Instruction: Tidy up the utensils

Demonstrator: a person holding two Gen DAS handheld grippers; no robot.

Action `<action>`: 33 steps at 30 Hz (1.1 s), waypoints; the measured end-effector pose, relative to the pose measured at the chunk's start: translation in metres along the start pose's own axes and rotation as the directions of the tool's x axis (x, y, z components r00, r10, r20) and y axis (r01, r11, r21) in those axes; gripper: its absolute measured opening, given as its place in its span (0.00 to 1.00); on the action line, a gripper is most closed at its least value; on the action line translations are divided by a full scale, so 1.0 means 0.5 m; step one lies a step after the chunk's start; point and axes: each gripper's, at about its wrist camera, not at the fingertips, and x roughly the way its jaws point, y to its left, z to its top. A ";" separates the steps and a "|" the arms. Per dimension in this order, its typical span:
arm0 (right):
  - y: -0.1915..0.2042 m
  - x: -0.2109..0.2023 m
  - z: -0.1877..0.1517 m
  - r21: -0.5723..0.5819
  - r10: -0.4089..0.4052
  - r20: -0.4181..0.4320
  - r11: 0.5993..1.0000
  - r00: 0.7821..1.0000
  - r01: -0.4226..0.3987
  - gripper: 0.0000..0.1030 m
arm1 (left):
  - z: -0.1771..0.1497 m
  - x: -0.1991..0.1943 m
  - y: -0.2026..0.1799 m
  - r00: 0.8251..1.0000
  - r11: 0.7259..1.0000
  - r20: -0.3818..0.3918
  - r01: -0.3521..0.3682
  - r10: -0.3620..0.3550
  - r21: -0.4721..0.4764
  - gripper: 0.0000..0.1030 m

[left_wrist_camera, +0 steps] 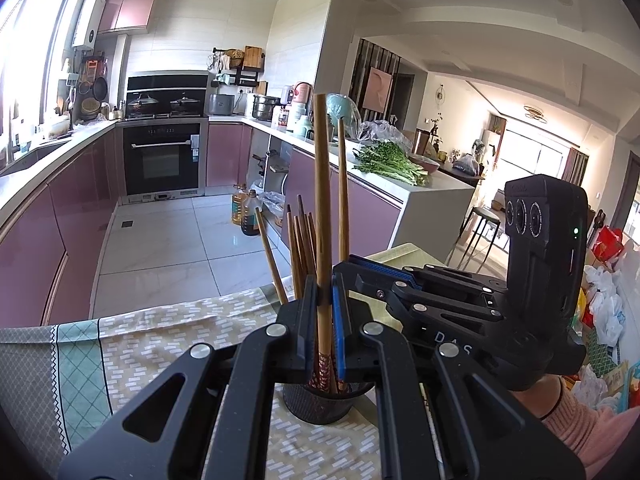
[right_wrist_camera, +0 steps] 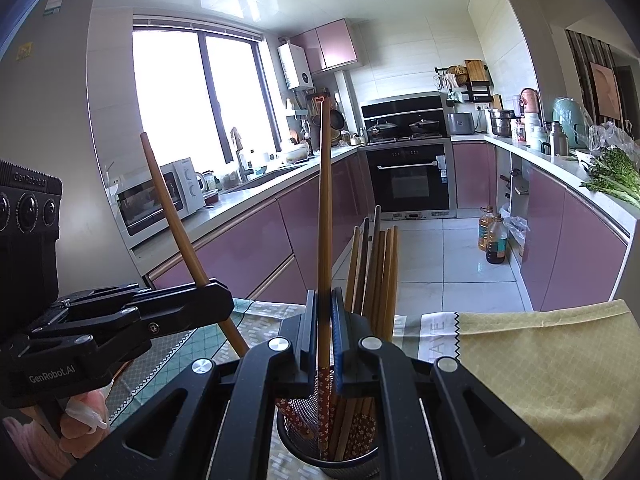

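Above the black mesh cup [right_wrist_camera: 326,454] on the patterned tablecloth [left_wrist_camera: 120,352], one wooden chopstick [left_wrist_camera: 322,216] is clamped upright in the closed left gripper [left_wrist_camera: 324,312]. A second chopstick [right_wrist_camera: 325,216] is pinched between the shut jaws of the right gripper [right_wrist_camera: 324,312], its patterned end inside the cup among other chopsticks [right_wrist_camera: 380,276].

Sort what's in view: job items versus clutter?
Job: left gripper, right gripper, each shut on a long wooden chopstick; black mesh holder.
Clutter: green leafy vegetables, amber oil bottles, white microwave.
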 end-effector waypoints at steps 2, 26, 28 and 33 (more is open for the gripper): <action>-0.001 0.000 -0.002 0.000 -0.001 -0.001 1.000 1.000 0.001 0.05 | -0.001 0.002 0.001 1.000 1.000 -0.002 0.001 -0.001 0.001 0.08; -0.020 0.011 -0.013 0.014 -0.002 -0.023 1.000 1.000 0.003 0.05 | -0.010 0.039 -0.001 0.999 1.000 -0.040 0.000 0.000 0.008 0.08; -0.019 0.011 -0.013 0.015 -0.003 -0.025 1.000 1.000 0.003 0.05 | -0.011 0.039 -0.002 0.999 1.000 -0.042 0.002 -0.002 0.008 0.08; -0.021 0.014 -0.016 0.017 -0.004 -0.028 1.000 1.000 0.004 0.05 | -0.015 0.049 0.000 0.999 1.000 -0.052 0.002 -0.002 0.005 0.08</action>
